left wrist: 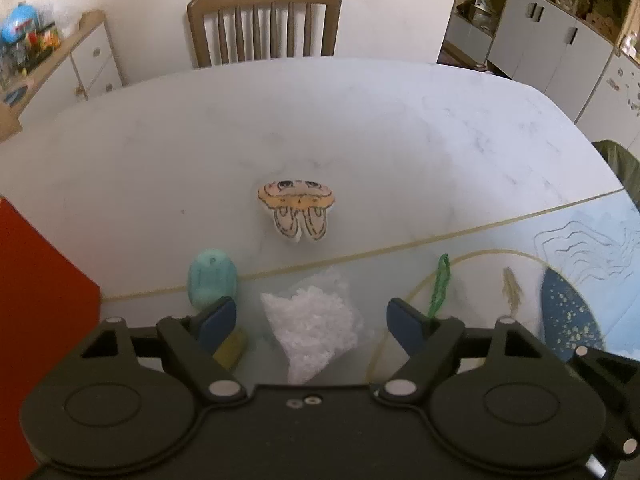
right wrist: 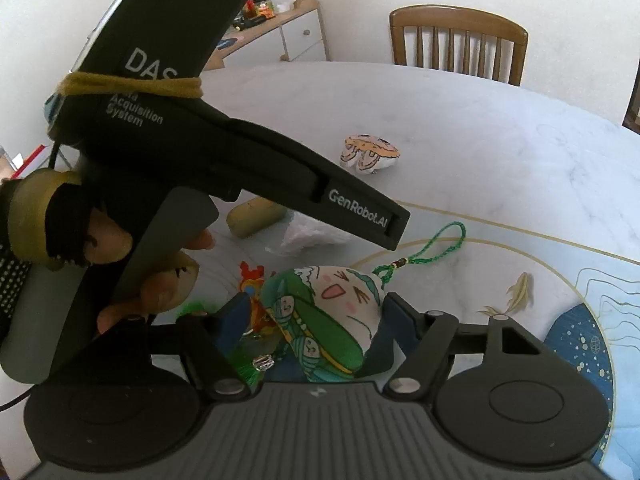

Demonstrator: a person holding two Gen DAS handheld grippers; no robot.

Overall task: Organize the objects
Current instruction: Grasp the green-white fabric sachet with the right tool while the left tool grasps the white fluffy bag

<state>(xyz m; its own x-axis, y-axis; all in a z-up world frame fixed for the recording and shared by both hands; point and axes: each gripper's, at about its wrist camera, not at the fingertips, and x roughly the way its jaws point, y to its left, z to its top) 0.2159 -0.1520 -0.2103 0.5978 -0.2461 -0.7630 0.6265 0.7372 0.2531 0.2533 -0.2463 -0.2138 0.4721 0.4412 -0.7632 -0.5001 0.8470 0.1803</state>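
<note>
My left gripper point(left wrist: 313, 321) is open and hovers low over a clear bag of white bits point(left wrist: 316, 326) that lies between its blue fingers point(left wrist: 218, 320) on the mat. Beside the left finger are a teal toy point(left wrist: 211, 282) and an olive-yellow piece point(left wrist: 231, 346). An orange cartoon plush point(left wrist: 296, 210) sits farther out on the white table. In the right wrist view, my right gripper point(right wrist: 318, 314) is closed on a green-and-white plush charm point(right wrist: 340, 312); its green cord loop point(right wrist: 440, 246) trails on the mat. A red-orange ornament point(right wrist: 256, 300) sits by the left finger.
A red box point(left wrist: 40, 320) stands close on the left. The patterned mat point(left wrist: 580, 240) covers the near table, with marble top point(left wrist: 360, 120) beyond. A wooden chair point(left wrist: 264, 20) faces the far edge. A hand point(right wrist: 168, 288) holds the left device's black body point(right wrist: 240, 148) above the olive piece point(right wrist: 256, 216).
</note>
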